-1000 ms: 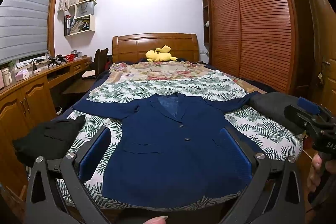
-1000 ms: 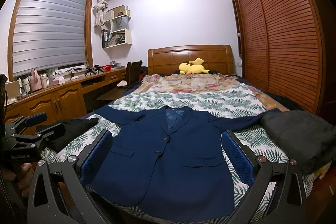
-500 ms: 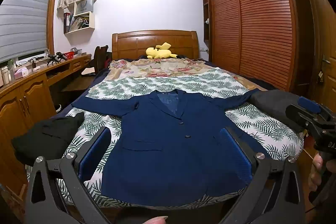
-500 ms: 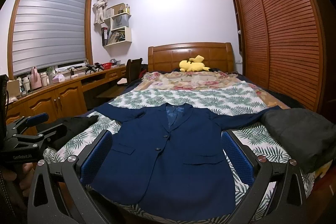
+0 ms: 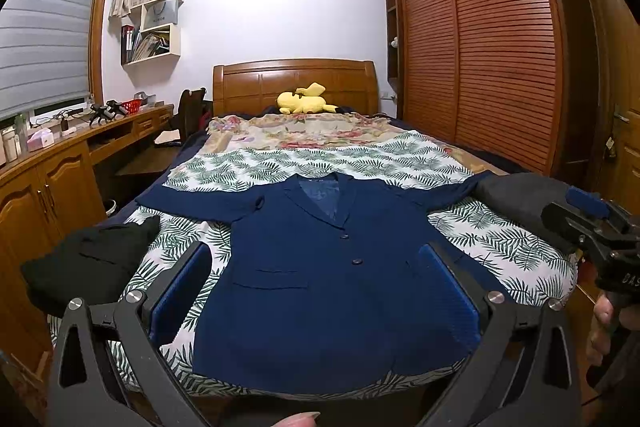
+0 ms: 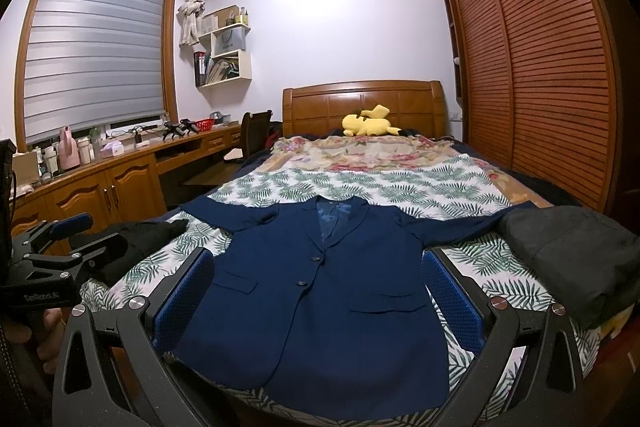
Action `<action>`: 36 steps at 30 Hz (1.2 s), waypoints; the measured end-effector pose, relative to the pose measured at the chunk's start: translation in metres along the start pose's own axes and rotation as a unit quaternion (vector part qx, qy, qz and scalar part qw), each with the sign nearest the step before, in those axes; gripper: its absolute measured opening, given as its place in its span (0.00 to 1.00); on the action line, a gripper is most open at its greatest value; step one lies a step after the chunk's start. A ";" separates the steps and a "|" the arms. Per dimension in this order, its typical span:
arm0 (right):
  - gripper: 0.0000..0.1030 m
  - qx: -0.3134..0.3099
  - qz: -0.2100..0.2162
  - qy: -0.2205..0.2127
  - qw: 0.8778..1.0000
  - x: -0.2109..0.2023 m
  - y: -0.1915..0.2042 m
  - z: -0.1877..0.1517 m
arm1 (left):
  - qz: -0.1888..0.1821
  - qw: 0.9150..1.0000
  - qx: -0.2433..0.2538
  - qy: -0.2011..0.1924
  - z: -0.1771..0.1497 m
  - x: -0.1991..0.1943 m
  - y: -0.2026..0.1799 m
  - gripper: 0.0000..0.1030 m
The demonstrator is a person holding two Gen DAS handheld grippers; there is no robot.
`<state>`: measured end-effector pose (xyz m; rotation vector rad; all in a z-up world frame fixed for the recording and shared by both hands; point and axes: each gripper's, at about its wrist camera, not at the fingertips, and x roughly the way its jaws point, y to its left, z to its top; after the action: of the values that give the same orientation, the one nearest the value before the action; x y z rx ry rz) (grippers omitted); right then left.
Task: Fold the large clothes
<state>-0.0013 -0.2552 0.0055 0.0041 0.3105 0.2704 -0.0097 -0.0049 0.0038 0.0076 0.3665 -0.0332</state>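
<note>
Left wrist view first: our left gripper hangs above the foot edge of the bed, its two blue-padded fingers spread wide apart with nothing between them. Past them we see the navy jacket lying flat on its back on the leaf-print sheet, buttoned, collar toward the headboard, hem at the foot edge and both sleeves stretched out to the sides. A black garment sits bunched at the bed's left foot corner, just beside the left sleeve. A dark grey bundle rests at the right edge, touching the end of the right sleeve. Our right gripper shows at the right border, held off the bed's right foot corner; from here we cannot tell how its fingers stand. A yellow plush toy lies against the headboard.

Right wrist view: our right gripper also hovers over the foot edge, its fingers wide apart and empty, framing the jacket from both sides without touching it. The black garment lies at the left foot corner and the grey bundle at the right edge, over the sleeve end. Our left gripper appears at the left border, fingers parted, near the black garment. The plush toy sits by the headboard.
</note>
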 end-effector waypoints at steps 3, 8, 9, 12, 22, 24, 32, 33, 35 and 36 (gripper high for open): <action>1.00 0.000 0.000 0.000 1.000 0.000 0.000 0.000 | -0.001 1.000 0.000 -0.001 0.000 0.001 0.000 1.00; 1.00 0.000 0.000 0.001 1.000 0.000 0.000 0.000 | 0.000 1.000 0.000 0.000 0.000 0.001 -0.001 1.00; 1.00 0.000 0.001 0.001 1.000 0.000 0.000 0.000 | 0.000 1.000 0.000 0.000 0.000 0.001 0.000 1.00; 1.00 0.000 0.001 0.001 1.000 0.000 0.000 0.000 | 0.000 1.000 0.000 0.000 -0.001 0.002 -0.001 1.00; 1.00 -0.006 0.009 0.009 1.000 0.012 0.000 -0.002 | 0.002 1.000 -0.005 0.015 -0.006 0.015 0.005 1.00; 1.00 -0.012 0.011 0.012 1.000 0.019 0.001 -0.001 | 0.004 1.000 -0.006 0.021 -0.008 0.022 0.009 1.00; 1.00 -0.019 0.031 0.039 0.999 0.061 0.000 0.000 | 0.017 0.999 -0.014 0.044 -0.021 0.052 0.029 1.00; 1.00 -0.020 0.032 0.043 0.998 0.067 -0.001 0.000 | 0.019 0.999 -0.015 0.047 -0.023 0.057 0.032 1.00; 1.00 -0.021 0.035 0.051 0.998 0.079 -0.002 0.001 | 0.021 0.998 -0.017 0.050 -0.026 0.063 0.036 1.00; 1.00 -0.022 0.037 0.056 0.998 0.085 -0.003 0.002 | 0.023 0.998 -0.018 0.052 -0.028 0.066 0.040 1.00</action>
<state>0.0782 -0.2360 -0.0185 -0.0425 0.4157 0.3507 0.0432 0.0331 -0.0456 -0.0188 0.4711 0.0192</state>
